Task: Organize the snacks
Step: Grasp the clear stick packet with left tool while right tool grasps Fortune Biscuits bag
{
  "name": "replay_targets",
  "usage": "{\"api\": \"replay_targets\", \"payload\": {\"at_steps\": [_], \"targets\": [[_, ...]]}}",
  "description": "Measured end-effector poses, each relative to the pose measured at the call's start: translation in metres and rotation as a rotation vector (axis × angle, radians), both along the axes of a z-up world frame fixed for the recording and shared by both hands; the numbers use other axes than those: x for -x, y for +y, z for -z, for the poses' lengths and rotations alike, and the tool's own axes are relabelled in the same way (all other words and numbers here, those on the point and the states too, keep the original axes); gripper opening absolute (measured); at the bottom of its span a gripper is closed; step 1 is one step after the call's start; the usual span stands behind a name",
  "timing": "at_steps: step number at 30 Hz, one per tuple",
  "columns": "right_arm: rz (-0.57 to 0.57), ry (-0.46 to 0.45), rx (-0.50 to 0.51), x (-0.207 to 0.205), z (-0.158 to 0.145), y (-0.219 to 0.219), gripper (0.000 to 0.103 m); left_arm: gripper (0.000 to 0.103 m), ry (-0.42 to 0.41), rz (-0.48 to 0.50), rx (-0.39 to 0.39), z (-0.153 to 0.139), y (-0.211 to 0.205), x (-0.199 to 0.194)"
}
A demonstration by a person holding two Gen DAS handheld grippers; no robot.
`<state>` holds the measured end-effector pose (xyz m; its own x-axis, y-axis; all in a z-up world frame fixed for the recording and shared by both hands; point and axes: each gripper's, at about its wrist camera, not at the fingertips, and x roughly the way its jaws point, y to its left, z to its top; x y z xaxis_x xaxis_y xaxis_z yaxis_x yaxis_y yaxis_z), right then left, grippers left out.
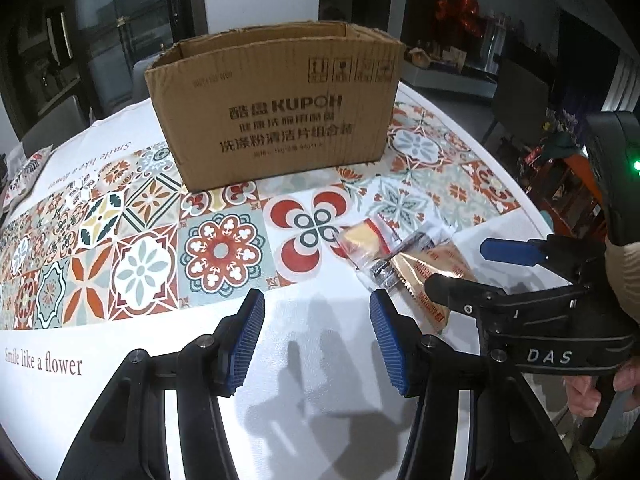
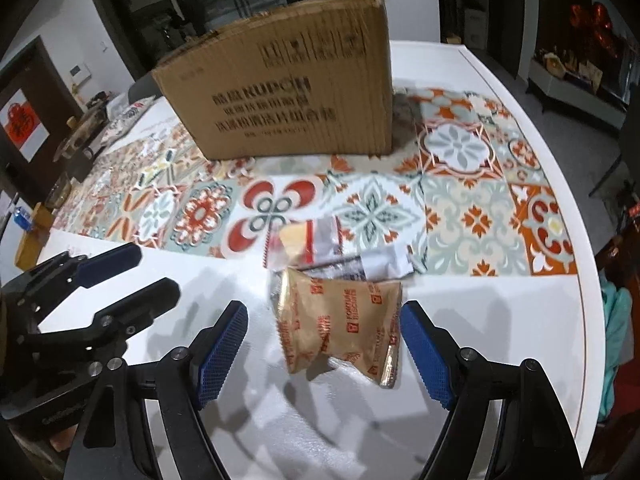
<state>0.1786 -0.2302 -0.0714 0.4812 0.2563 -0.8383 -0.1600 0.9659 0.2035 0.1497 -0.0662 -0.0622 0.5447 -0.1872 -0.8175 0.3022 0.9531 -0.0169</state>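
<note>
The cardboard box [image 1: 276, 104] at 12 o'clock reads "KUPOH" among Chinese characters. The tablecloth [image 1: 44, 362] at 9 o'clock says "Smile like a flower". The right gripper [image 1: 460, 268] body, at 3 o'clock, bears "DAS"; the golden snack packet [image 2: 344, 328] reads "FORTUNE BISCUITS".

Gold biscuit packet [image 2: 340, 330] between the wide-apart right tool [image 2: 324, 350] fingers, seemingly untouched

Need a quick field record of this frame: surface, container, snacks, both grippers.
surface: white table with a patterned tile mat
container: open cardboard box standing on the mat
snacks: three packets in a loose overlapping cluster: tan biscuit packet, clear packet with yellow snack, silver-white packet
left gripper: open, empty, over bare table left of the packets
right gripper: open, jaws either side of the tan biscuit packet, not closed on it
</note>
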Motion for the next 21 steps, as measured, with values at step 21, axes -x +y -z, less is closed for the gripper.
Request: {"api": "replay_targets", "payload": {"at_steps": [21], "targets": [[0.025, 0.047, -0.042, -0.011, 0.026, -0.008, 0.058, 0.054, 0.058, 0.025, -0.002, 0.021, -0.007, -0.013]]}}
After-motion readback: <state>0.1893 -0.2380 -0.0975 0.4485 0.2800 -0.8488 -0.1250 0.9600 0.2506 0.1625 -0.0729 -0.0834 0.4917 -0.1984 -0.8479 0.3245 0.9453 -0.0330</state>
